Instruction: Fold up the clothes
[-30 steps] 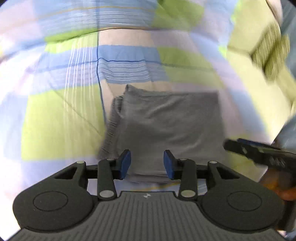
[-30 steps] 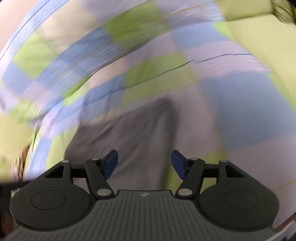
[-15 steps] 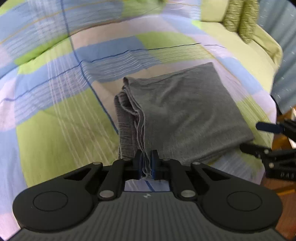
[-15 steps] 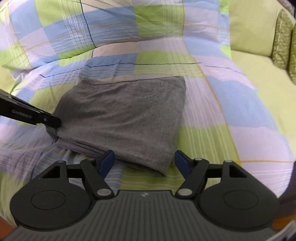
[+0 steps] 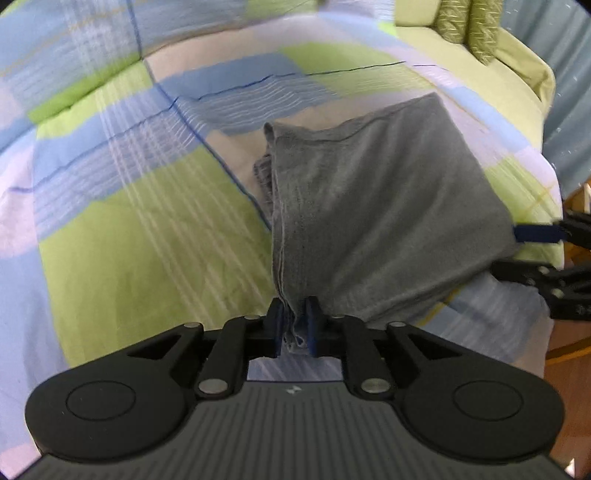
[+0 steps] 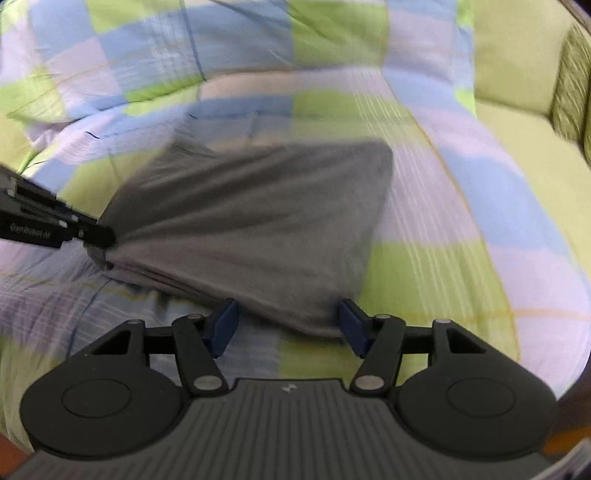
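Folded grey garment (image 5: 388, 206) is lying on the checked blue, green and lilac bedspread (image 5: 140, 236), near its front edge, with green cushions (image 5: 469, 26) behind. Left gripper (image 5: 294, 325) is pinching the garment's near left corner: cloth is bunching between the blue pads (image 5: 276, 325), though the jaws are easing apart slightly. Right gripper (image 6: 288, 326) is straddling the near right corner, jaws closing, pads (image 6: 221, 326) wide and not pressing the fabric. Both views are motion-blurred.
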The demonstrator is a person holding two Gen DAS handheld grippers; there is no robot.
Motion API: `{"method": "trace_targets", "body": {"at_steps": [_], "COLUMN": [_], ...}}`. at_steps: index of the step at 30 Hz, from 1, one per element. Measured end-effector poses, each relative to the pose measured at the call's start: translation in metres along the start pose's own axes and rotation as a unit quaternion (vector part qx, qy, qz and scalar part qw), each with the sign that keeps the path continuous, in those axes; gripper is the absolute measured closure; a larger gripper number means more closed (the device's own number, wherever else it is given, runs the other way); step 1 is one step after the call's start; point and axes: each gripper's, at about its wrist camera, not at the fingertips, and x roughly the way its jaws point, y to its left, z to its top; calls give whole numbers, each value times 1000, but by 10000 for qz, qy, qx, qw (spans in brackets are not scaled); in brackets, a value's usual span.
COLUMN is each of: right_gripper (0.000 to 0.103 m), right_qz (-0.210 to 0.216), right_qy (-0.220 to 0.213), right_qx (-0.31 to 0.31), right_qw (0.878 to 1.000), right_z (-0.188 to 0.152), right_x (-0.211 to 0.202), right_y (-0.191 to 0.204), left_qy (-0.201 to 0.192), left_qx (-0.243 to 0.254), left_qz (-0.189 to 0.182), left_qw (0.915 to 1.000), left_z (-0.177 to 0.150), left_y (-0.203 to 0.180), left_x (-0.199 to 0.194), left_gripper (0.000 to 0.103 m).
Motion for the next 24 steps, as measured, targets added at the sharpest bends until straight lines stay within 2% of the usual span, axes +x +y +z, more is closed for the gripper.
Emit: {"method": "trace_targets", "body": {"at_steps": [3,5,9,12,14,15,16,18,21,24], "right_gripper": [46,44,42,42,40,40,40,40,40,40], "right_qz": [60,106,150,166,217,227,230,223,211,192], "right_qy": [-71,-149,-233,-226,-242,-244,-243,-234,-224,-215], "right_qx": [96,211,452,607,686,727,768,806,880,937], "right_qw": [9999,9996,9986,9978,9971,9968,9965,9962,9956,9952], "right_z": [3,8,15,19,21,20,19,18,17,18], "right_x": [-9,-17,-18,-12,-9,-8,-7,-5,-3,0], "right_y": [-3,-8,-16,-17,-16,-16,-16,-17,-19,-21], "left_qy": [-195,-431,-684,-508,-300,-308,-324,-452,-811,-981], "left_qx": [-388,-712,-1124,-1519,-1686,-1673,-1654,-1568,-1246,-751], "left_qz": [-351,-545,-555,-653,-832,-850,-863,-867,-820,-619], "left_qw": [9984,9950,9898,9849,9817,9817,9819,9828,9855,9904], "left_z": [20,38,71,94,100,100,99,98,98,97], "left_y": [9,17,30,44,50,49,49,47,43,39], "left_x": [-24,-38,-23,15,39,41,43,42,26,15], "left_gripper": [68,49,46,46,52,62,91,101,101,101]}}
